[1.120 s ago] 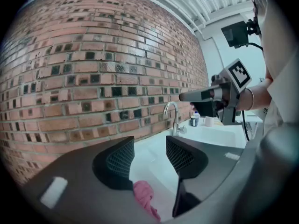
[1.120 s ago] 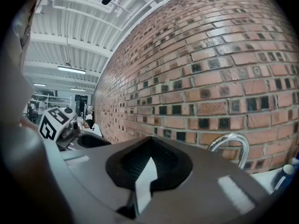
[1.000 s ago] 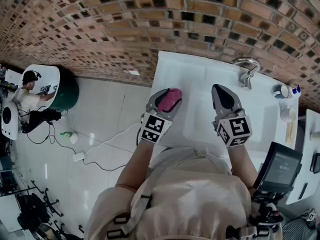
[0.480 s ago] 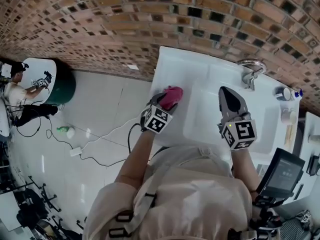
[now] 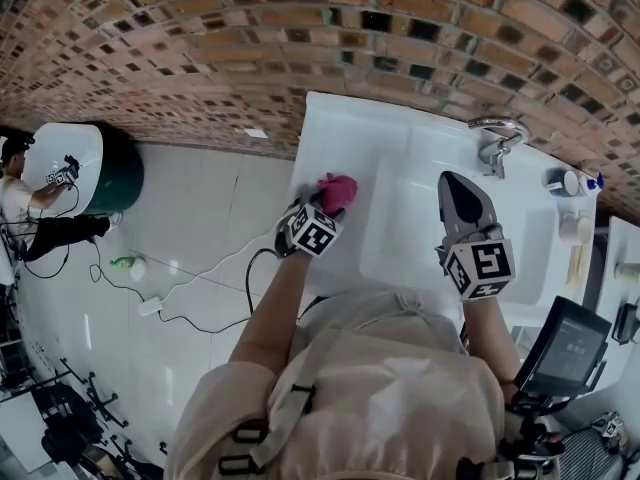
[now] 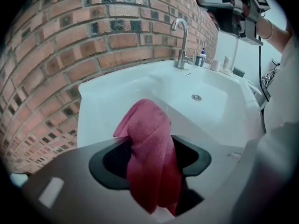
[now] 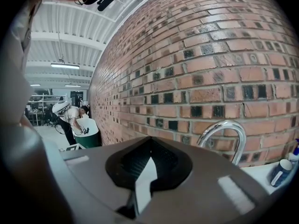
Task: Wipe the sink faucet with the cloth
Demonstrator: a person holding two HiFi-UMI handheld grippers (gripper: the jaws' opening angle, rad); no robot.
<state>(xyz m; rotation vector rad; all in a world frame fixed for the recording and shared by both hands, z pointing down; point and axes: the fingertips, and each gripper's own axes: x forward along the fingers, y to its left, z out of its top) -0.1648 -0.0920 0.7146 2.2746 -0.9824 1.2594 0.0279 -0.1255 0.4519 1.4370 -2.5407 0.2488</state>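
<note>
A pink cloth (image 5: 338, 190) lies on the left rim of the white sink (image 5: 330, 128). My left gripper (image 5: 325, 201) points steeply down over it. In the left gripper view the cloth (image 6: 149, 139) hangs loosely between the jaws of that gripper (image 6: 150, 160). These jaws have just been opening and stand wide, their pads off the cloth. The chrome faucet (image 5: 497, 138) stands at the back of the basin, its curved spout (image 7: 224, 134) close ahead in the right gripper view. My right gripper (image 5: 455, 183) hovers over the basin, shut and empty, its tips (image 7: 149, 143) meeting.
A brick wall (image 5: 250, 38) runs behind the sink. Small bottles and cups (image 5: 568, 183) stand on the sink's right rim. A screen (image 5: 565, 343) sits at lower right. Cables (image 5: 200, 288) lie on the tiled floor, and a person (image 5: 20, 193) works at a far basin.
My left gripper has come down onto the sink's left rim with the pink cloth, and its jaws have widened around it. The right gripper has shifted only a little.
</note>
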